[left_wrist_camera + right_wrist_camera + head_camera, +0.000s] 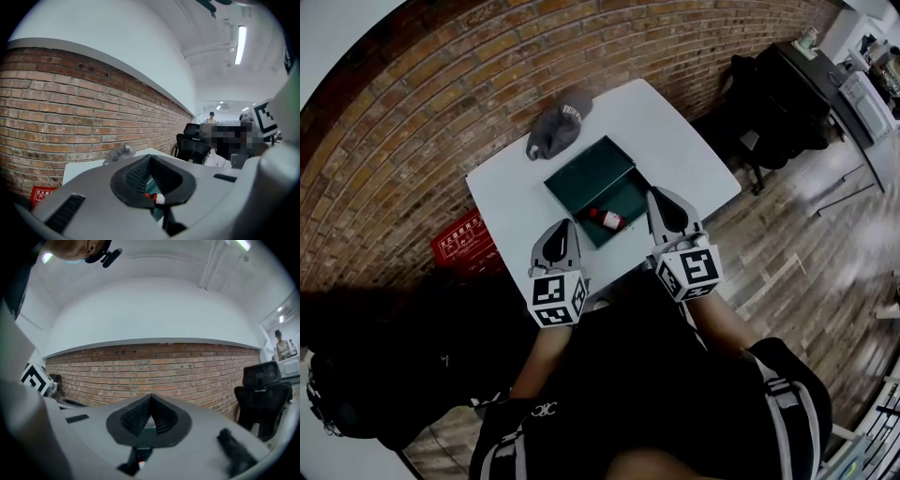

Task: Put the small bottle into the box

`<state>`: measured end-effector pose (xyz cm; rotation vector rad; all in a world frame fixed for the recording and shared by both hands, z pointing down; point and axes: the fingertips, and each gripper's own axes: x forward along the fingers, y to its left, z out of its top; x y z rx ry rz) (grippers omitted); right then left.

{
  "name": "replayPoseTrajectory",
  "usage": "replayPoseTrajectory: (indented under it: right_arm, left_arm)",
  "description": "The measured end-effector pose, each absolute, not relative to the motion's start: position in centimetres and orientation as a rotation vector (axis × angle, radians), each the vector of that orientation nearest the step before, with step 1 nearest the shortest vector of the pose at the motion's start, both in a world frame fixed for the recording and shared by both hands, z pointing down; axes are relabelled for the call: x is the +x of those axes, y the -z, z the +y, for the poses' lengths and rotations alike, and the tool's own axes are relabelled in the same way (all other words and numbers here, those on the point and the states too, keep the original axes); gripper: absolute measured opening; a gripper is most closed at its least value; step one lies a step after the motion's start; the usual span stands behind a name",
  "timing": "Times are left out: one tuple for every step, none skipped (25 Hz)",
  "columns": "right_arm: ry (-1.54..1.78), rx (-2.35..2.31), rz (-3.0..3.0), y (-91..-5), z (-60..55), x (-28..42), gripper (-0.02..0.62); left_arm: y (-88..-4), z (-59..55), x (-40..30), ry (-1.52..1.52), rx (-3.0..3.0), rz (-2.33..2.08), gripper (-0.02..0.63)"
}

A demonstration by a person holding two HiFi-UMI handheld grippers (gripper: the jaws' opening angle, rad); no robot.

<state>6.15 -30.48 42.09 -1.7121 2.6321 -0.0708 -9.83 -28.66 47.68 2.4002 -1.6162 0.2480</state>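
Observation:
The small bottle [607,219], red with a white body, lies on its side inside the open dark green box [584,174] on the white table [506,202]. My left gripper [565,226] rests at the box's near left corner, jaws shut and empty. Close to the box's right side is my right gripper [660,196], also shut with nothing in it. In the left gripper view the bottle [154,198] shows through the gap below the shut left gripper [150,158]. In the right gripper view the shut right gripper [151,398] hides most of the box [144,453].
A grey cap [558,123] lies at the table's far left corner, just beyond the box. A red sign [467,241] sits on the floor by the brick wall. Black office chairs [773,112] and a desk stand to the right on the wooden floor.

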Motion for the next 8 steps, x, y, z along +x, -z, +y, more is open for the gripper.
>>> replayPoseTrajectory:
  right_arm:
    - [0.078, -1.706, 2.637, -42.19, -30.44, 6.11, 0.029]
    - [0.084, -1.702, 2.640, -42.28, -30.40, 6.08, 0.029]
    - [0.092, -1.698, 2.641, -42.35, -30.35, 6.08, 0.029]
    - [0.100, -1.697, 2.641, -42.42, -30.28, 6.14, 0.029]
    - [0.109, -1.696, 2.640, -42.49, -30.21, 6.24, 0.029]
    - [0.118, -1.696, 2.639, -42.55, -30.14, 6.35, 0.029]
    - [0.125, -1.697, 2.636, -42.60, -30.07, 6.48, 0.029]
    - [0.132, -1.698, 2.634, -42.64, -30.00, 6.60, 0.029]
  left_arm:
    - [-47.64, -28.62, -9.79, -0.250, 2.403, -1.616, 0.006]
    - [-47.58, -28.59, -9.76, -0.251, 2.405, -1.616, 0.006]
    - [-47.50, -28.56, -9.72, -0.251, 2.408, -1.617, 0.006]
    - [-47.43, -28.51, -9.67, -0.251, 2.410, -1.617, 0.006]
    - [-47.38, -28.45, -9.61, -0.251, 2.412, -1.616, 0.006]
    - [-47.34, -28.38, -9.53, -0.251, 2.414, -1.616, 0.006]
    - [-47.32, -28.31, -9.45, -0.252, 2.416, -1.614, 0.006]
    - [-47.29, -28.24, -9.38, -0.252, 2.417, -1.613, 0.006]
